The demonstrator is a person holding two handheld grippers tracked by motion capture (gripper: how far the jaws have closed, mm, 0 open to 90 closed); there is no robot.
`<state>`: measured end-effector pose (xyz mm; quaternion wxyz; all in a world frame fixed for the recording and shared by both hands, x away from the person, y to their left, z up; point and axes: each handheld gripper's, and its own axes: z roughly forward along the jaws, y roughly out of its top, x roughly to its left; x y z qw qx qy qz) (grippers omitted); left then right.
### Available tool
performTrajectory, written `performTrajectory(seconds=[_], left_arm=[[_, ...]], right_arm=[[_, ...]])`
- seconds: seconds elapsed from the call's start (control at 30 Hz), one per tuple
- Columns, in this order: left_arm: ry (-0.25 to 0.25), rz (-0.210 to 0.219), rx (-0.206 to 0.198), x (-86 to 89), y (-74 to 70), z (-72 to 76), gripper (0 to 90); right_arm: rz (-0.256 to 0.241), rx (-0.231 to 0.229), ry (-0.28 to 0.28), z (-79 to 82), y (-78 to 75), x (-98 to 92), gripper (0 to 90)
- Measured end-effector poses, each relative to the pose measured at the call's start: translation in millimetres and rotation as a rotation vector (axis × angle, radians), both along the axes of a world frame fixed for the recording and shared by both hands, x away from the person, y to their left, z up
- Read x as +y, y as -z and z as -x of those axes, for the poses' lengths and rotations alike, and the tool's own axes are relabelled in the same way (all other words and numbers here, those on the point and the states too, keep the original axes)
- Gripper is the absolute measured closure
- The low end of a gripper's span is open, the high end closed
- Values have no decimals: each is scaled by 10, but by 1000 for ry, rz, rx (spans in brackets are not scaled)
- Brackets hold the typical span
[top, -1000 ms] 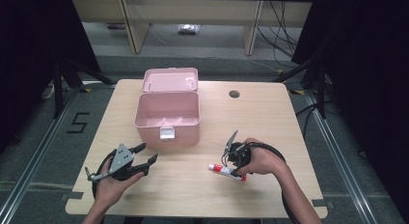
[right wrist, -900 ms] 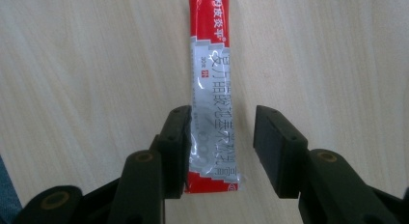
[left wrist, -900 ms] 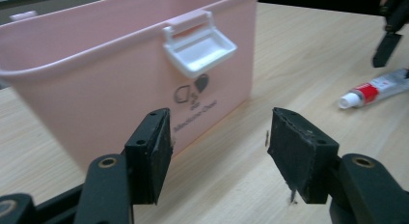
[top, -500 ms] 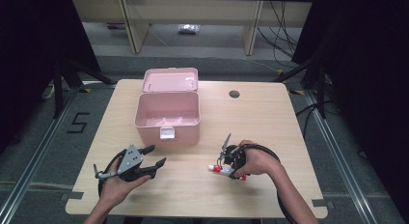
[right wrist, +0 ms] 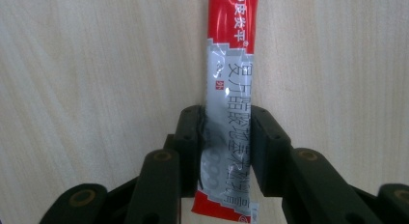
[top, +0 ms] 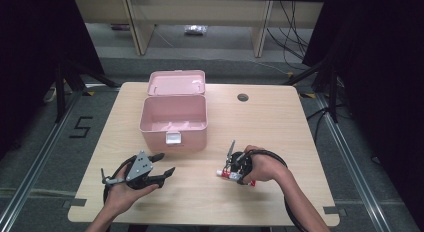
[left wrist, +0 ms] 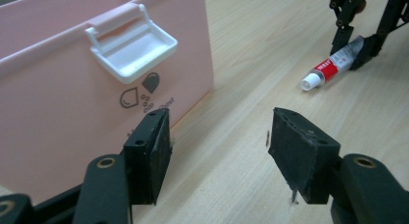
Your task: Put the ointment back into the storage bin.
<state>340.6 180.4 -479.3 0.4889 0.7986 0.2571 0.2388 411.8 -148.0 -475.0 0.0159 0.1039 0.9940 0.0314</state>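
Surface: we see a pale wood surface (top: 280,122) with a small round hole (top: 243,97) near its far edge.
Box: a pink box (top: 173,123) stands open on the far left part of the surface, its lid (top: 176,82) laid back behind it. A white latch (top: 173,138) hangs on its front wall; in the left gripper view that latch (left wrist: 131,48) sits above a small grey logo.
Tube: a red, grey and white tube (top: 234,176) lies flat on the near right part of the surface, well apart from the box, its white cap pointing toward the left. In the left gripper view we see the tube (left wrist: 333,64) far off with the cap nearest us.
Right gripper: our right gripper (top: 235,168) is down at the tube, held in the right hand (top: 262,165). In the right gripper view its jaws are pinching the tube (right wrist: 230,84) near its crimped end, one pad on each side, the tube running straight away from the camera along the wood.
Left gripper: our left gripper (top: 162,167) sits low over the near left part of the surface, in the left hand (top: 122,192). Its jaws are spread wide with nothing between them, and they point toward the box's front corner.
Left jaw and box: the left-hand pad looks just beside the box wall, though we cannot tell whether it touches.
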Motion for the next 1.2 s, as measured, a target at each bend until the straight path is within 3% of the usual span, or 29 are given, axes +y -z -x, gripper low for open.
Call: performTrajectory(seconds=[0.07, 0.1, 0.2, 0.23, 0.3, 0.37, 0.4, 0.47, 0.6, 0.7, 0.77, 0.87, 0.9, 0.97, 1.0, 1.13, 1.17, 1.2], left_arm=[[19, -28, 6, -12, -13, 0, 395], [42, -34, 14, -41, -14, -1, 400], [60, -58, 21, -59, -25, -2, 401], [63, -54, 23, -76, -23, -1, 401], [79, -56, 28, -96, -23, -6, 401], [85, -52, 26, -120, -15, -7, 399], [93, -42, 29, -137, -6, -7, 397], [103, -42, 30, -166, 2, -1, 389], [142, -32, 28, -282, 28, 0, 367], [175, -40, 22, -397, 28, -13, 358], [201, -34, 17, -490, 38, -33, 352], [245, -37, 16, -619, 48, -58, 343], [277, -46, 9, -704, 62, -81, 340], [293, -51, 7, -752, 69, -88, 339], [305, -57, 4, -776, 73, -92, 340], [366, -109, -10, -861, 61, -110, 362], [379, -119, -9, -874, 51, -116, 369], [388, -123, -13, -881, 43, -125, 390]], right_arm=[[-3, -1, -7, -4, 3, -2, 691], [-4, 8, 20, 10, -2, 1, 693], [-11, 14, 3, -2, -5, 0, 694], [-21, 14, -8, -13, -6, -7, 694], [-17, 15, 40, 9, -34, -7, 697], [-38, 10, 17, -30, -38, -35, 698], [-29, 11, 52, -4, -64, -23, 699], [-44, 11, 18, -29, -71, -33, 701], [-62, 18, 47, 11, -155, 9, 704], [-78, 18, 30, 15, -213, 68, 705], [-104, 19, -23, -15, -242, 114, 706], [-115, 32, 4, 27, -311, 206, 706], [-126, 41, -26, 29, -345, 262, 706], [-121, 45, -5, 56, -377, 300, 706], [-128, 54, -25, 57, -397, 330, 706], [-153, 89, -15, 98, -451, 411, 706], [-174, 84, -85, 60, -447, 430, 706], [-170, 86, -102, 56, -457, 454, 706]])
